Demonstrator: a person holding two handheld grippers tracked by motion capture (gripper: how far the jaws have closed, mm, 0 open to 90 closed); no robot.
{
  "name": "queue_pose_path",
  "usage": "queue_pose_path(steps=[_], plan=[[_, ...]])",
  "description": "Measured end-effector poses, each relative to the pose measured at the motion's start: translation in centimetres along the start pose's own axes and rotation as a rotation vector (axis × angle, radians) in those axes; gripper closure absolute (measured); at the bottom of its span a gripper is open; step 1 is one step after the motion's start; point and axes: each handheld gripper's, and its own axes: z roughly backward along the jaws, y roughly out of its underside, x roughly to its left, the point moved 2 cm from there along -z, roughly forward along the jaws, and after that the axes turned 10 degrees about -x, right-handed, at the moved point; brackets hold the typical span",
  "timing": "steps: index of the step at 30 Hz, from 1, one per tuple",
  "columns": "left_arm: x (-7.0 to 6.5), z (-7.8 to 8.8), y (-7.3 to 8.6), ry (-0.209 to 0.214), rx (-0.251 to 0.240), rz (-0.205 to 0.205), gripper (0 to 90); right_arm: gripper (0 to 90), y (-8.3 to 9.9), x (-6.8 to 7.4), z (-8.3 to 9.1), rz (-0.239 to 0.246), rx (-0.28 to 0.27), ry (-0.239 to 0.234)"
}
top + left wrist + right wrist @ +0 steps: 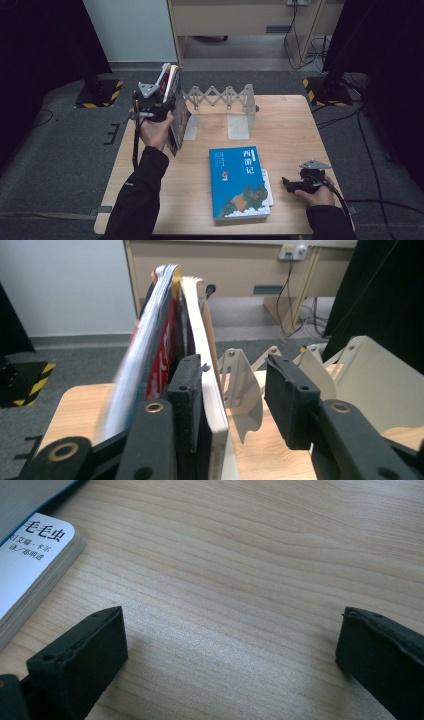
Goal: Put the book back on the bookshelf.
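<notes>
Books (172, 107) stand upright, leaning, spines vertical, beside left gripper (159, 106).

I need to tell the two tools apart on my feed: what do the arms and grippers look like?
Both arms wear black long sleeves. The left gripper and right gripper are black, each topped with a grey three-cornered plate and trailing a black cable. Their jaws are blocky black pads on black links with round screw holes.

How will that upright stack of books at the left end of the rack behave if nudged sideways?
The upright books lean rather than stand square, so they would probably tip or fan out. The thin outer cover looks floppy. The white bookend plate stands well clear, so nothing there would likely catch them.
</notes>
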Motion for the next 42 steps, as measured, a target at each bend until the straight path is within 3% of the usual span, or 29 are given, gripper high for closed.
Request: queue_pose_path(steps=[11,20,27,42], plan=[[-0.1,2.6,-0.2,0.05,-0.058,-0.002,52.2,0.3,0.0,0.0,0.0,0.0,0.0,0.0],[-0.7,4.5,1.1,0.119,-0.067,0.0,47.9,0.4,0.0,0.0,0.0,0.0,0.0,0.0],[-1.1,5.7,3.8,0.178,-0.028,0.001,45.3,0.6,0.0,0.0,0.0,-0.001,-0.002,-0.003],[-0.8,6.5,10.9,0.231,0.111,0.013,40.6,0.6,-0.1,-0.3,-0.1,-0.006,-0.004,0.006]])
